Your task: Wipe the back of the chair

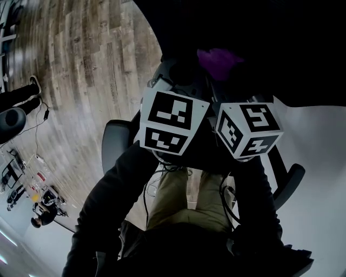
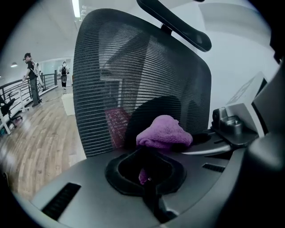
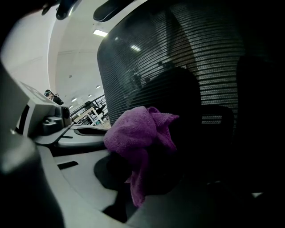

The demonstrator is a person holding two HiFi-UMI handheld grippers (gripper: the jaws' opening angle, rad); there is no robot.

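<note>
— Nearest the lens?
— Grey jaws of the left gripper, pressed together on a small tail of the purple cloth. Bunches into a soft lump just past the tips.
— And the right gripper?
— Closed as well, pinching a hanging fold of that same cloth. Rides close beside the left one, left marker cube and right marker cube side by side, nearly touching.
— And the chair back?
— Straight ahead of both tools, just beyond the cloth: dark mesh, upright, ribbed with fine horizontal lines. Contact between cloth and mesh impossible to judge. Topped by a black headrest, above and to the right of the left jaws.
— Surface below?
— Pale wood-plank floor off to the left gripper's left, glossy in places. On the right gripper's side, a plain white surface.
— Rest of the room?
— Far out to the left: a dark railing with a person standing at it, another figure farther back, white walls, a bright strip light on the ceiling.
</note>
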